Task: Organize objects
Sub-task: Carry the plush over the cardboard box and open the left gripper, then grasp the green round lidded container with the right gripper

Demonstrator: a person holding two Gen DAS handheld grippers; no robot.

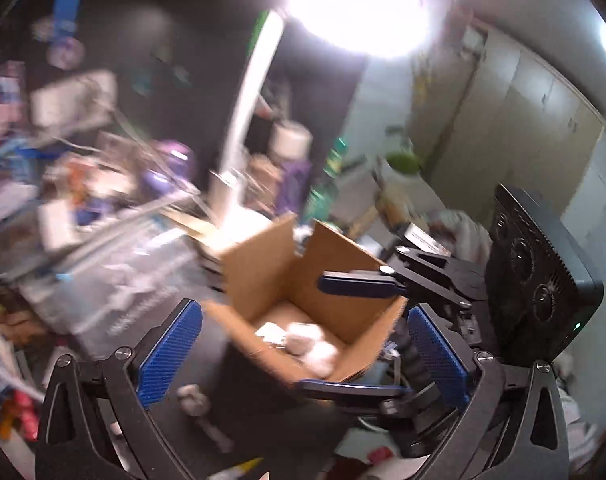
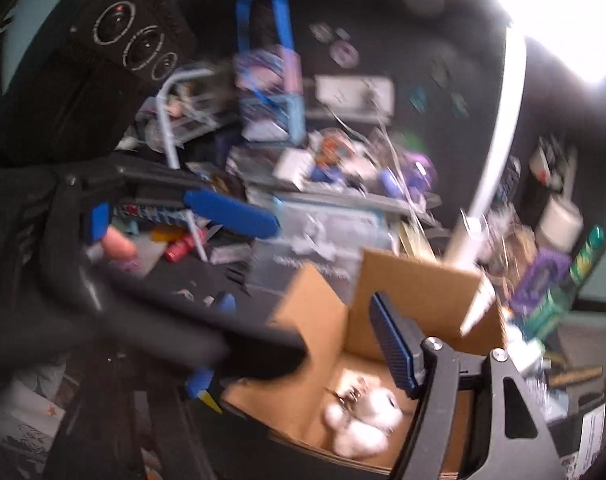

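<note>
Cardboard box (image 1: 303, 300) stands open on the dark desk (image 1: 247, 384), its flaps raised, a pale fluffy object (image 1: 307, 342) lying inside on the bottom. Left hand-held gripper (image 1: 303, 360) hangs just in front of the box, jaws spread wide with nothing between them. Only the left view shows the right hand-held gripper (image 1: 357, 334) whole, reaching over the box rim with jaws parted and empty; the right view cuts off one of its own fingers. Only the right view shows a fingertip (image 2: 117, 246) beside the left tool. Motion blur smears the clutter (image 2: 323, 168) behind the box, and a lamp (image 1: 355, 8) above it glares white.
</note>
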